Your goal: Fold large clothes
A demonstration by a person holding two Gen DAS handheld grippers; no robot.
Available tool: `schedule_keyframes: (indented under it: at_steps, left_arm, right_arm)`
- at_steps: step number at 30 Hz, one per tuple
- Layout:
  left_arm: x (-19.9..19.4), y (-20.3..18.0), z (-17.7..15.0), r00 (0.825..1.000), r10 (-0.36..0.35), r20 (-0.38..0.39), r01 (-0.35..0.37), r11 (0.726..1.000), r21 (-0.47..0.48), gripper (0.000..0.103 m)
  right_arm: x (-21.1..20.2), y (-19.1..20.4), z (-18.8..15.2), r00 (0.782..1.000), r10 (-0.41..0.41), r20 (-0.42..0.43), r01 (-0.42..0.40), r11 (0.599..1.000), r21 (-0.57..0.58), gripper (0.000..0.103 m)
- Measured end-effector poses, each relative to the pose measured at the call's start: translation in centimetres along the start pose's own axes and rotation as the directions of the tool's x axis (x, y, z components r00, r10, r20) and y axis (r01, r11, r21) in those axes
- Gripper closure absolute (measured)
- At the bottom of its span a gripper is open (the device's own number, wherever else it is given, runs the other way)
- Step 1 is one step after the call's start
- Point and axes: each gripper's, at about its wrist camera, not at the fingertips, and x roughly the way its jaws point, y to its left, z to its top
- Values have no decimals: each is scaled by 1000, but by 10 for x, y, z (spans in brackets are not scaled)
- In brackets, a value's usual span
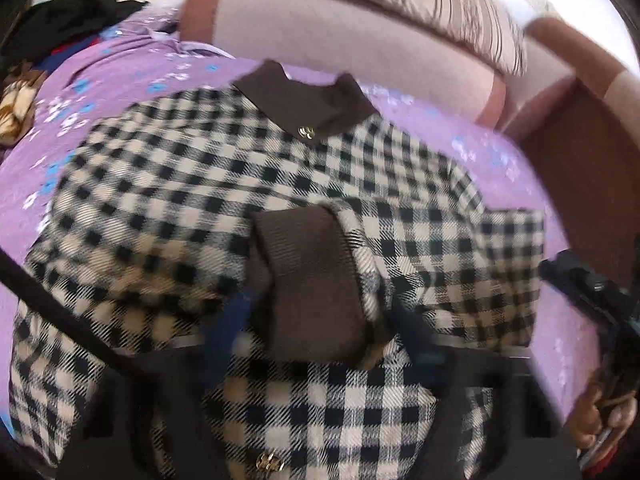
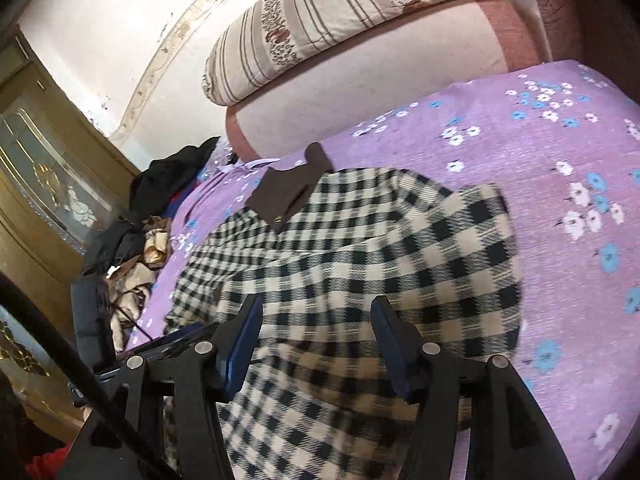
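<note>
A jacket [image 2: 352, 248] is lying spread on the bed [image 2: 560, 184], its collar [image 2: 292, 188] pointing toward the headboard [image 2: 360, 92]. A cuff [image 1: 312, 280] is lying folded across the middle of the jacket. A pillow [image 2: 328, 20] is resting on top of the headboard. A heap of clothes [image 2: 160, 196] is sitting at the bed's left edge, near the head corner, with a cabinet [image 2: 44, 176] standing beyond it. The right tongs [image 2: 316, 340] are hovering over the jacket's foot end.
</note>
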Motion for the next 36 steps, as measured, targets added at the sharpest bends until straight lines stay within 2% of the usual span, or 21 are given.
schedule_keyframes:
  at_steps: [1, 3, 8, 9, 11, 14, 16, 18, 20, 21, 22, 23, 24, 27, 28, 29, 31, 33, 34, 36]
  left_arm:
    - [9, -4, 4, 999, 29, -43, -28, 999, 18, 97]
    - [6, -5, 9, 999, 43, -14, -42, 999, 21, 97]
    - [-40, 16, 41, 988, 80, 133, -85, 996, 33, 97]
    - [-46, 25, 48, 982, 104, 156, -110, 993, 32, 97]
    - [-53, 47, 63, 960, 194, 202, -203, 979, 24, 97]
    - [-50, 87, 77, 933, 295, 207, -296, 955, -24, 97]
    - [-37, 115, 81, 930, 326, 171, -320, 945, -65, 96]
    - [-18, 136, 78, 931, 348, 113, -339, 936, -93, 88]
    - [-5, 149, 71, 915, 396, 71, -389, 916, -99, 60]
    - [-3, 154, 66, 909, 413, 64, -405, 908, -108, 54]
    - [-4, 161, 63, 910, 410, 64, -400, 907, -127, 48]
    - [-9, 168, 61, 916, 395, 72, -381, 912, -153, 45]
    - [-17, 173, 60, 911, 402, 88, -383, 907, -174, 45]
    - [-45, 182, 64, 851, 496, 174, -458, 862, -216, 44]
    - [-51, 184, 65, 851, 488, 195, -445, 866, -227, 40]
    - [-53, 187, 68, 861, 468, 199, -421, 875, -238, 33]
    - [-49, 193, 73, 894, 411, 180, -362, 898, -252, 31]
    - [-36, 191, 74, 907, 394, 147, -352, 904, -244, 31]
    - [-29, 188, 74, 906, 400, 138, -363, 902, -234, 31]
    - [-8, 182, 73, 887, 452, 97, -431, 884, -182, 31]
  right_arm:
    - [1, 1, 1, 1000, -14, 4, 14, 1000, -7, 42]
    - [1, -1, 2, 1000, -26, 8, 26, 1000, -13, 42]
    - [7, 3, 10, 1000, -14, 23, 14, 1000, -24, 42]
    - [9, 5, 10, 1000, -11, 20, 12, 1000, -29, 42]
    - [21, 11, 10, 1000, -15, 4, 15, 999, -44, 42]
    - [48, 24, 8, 998, -53, -41, 49, 995, -88, 42]
    - [66, 31, 6, 994, -82, -68, 74, 990, -118, 42]
    - [81, 37, 5, 989, -119, -84, 106, 984, -146, 42]
    - [93, 39, 3, 979, -181, -96, 163, 972, -170, 42]
    - [97, 39, 2, 972, -215, -100, 194, 964, -183, 42]
    - [102, 37, 0, 961, -256, -105, 232, 953, -197, 42]
    - [104, 36, 0, 955, -277, -107, 251, 946, -203, 42]
    - [105, 34, -1, 947, -302, -107, 275, 937, -214, 42]
    - [107, 30, -1, 942, -317, -111, 289, 933, -213, 42]
    - [107, 28, -1, 943, -315, -112, 288, 935, -207, 42]
    - [106, 27, -1, 943, -314, -112, 287, 935, -207, 42]
    - [106, 28, -2, 942, -319, -107, 292, 933, -212, 42]
    - [106, 29, -3, 939, -327, -104, 299, 928, -221, 42]
    - [106, 29, -3, 939, -327, -104, 299, 928, -222, 42]
    - [107, 29, -3, 939, -326, -106, 298, 929, -221, 42]
